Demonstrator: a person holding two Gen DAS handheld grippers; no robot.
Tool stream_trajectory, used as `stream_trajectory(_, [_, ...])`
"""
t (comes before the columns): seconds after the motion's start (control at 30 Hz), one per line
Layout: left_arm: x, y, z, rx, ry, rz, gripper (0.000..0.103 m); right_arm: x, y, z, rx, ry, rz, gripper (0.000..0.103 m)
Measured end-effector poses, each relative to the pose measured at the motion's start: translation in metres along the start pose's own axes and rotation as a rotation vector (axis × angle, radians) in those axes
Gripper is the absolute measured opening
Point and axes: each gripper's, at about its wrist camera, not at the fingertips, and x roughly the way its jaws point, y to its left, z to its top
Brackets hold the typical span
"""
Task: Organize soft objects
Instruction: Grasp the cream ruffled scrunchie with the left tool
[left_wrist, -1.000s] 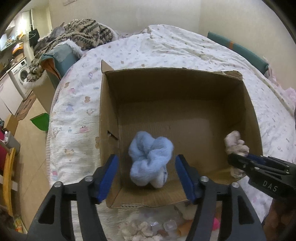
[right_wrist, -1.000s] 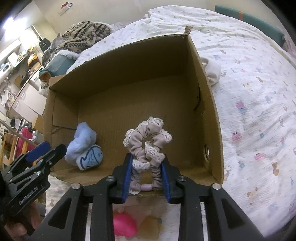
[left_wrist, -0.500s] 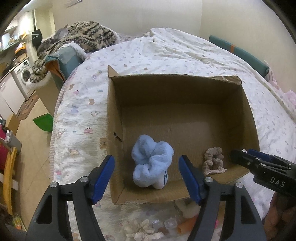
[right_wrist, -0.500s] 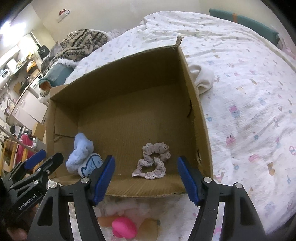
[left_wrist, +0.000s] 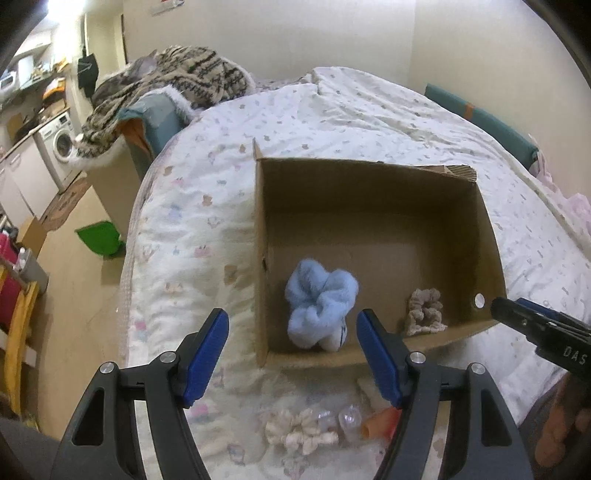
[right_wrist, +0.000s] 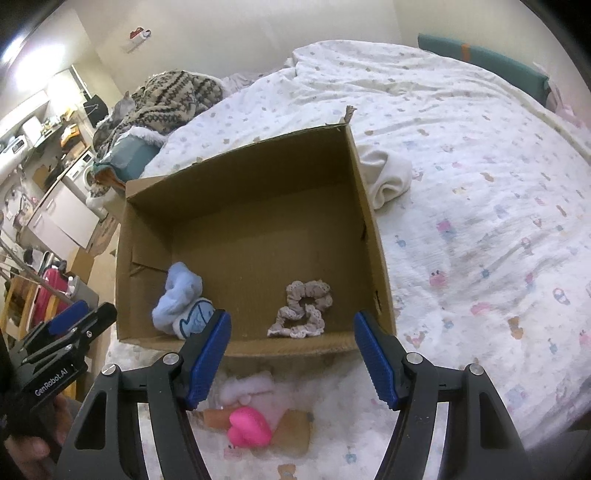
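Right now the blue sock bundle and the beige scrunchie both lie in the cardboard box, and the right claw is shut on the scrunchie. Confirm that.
Not quite. The right claw is open and holds nothing; the right wrist view shows the beige scrunchie lying free on the box floor. The rest holds: it and the blue sock bundle both lie in the cardboard box.
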Motion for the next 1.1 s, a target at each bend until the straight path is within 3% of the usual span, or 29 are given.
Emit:
stream_trajectory(0.43, [-0.005,0.043,-0.023,-0.159,0.086,0.039,0.069,-0.005,-0.005,-0.03,0.065,0.086,0.057,0.073])
stream_trajectory(0.57, [0.018,0.052,-0.035,-0.229,0.217,-0.003,0.069,0.0,-0.002,-0.035,0.062,0.108,0.044,0.073])
stream_trajectory(0.77, [0.06,0.036,-0.061,-0.236,0.419,-0.078,0.069,0.011,-0.002,-0.034,0.069,0.135,0.04,0.073])
stream_trajectory(1.0, [0.085,0.018,-0.077,-0.207,0.529,-0.093,0.069,0.021,-0.001,-0.033,0.068,0.164,0.043,0.073])
stream_trajectory(1.1, [0.087,0.015,-0.082,-0.174,0.542,-0.055,0.069,0.023,-0.001,-0.033,0.068,0.175,0.046,0.073])
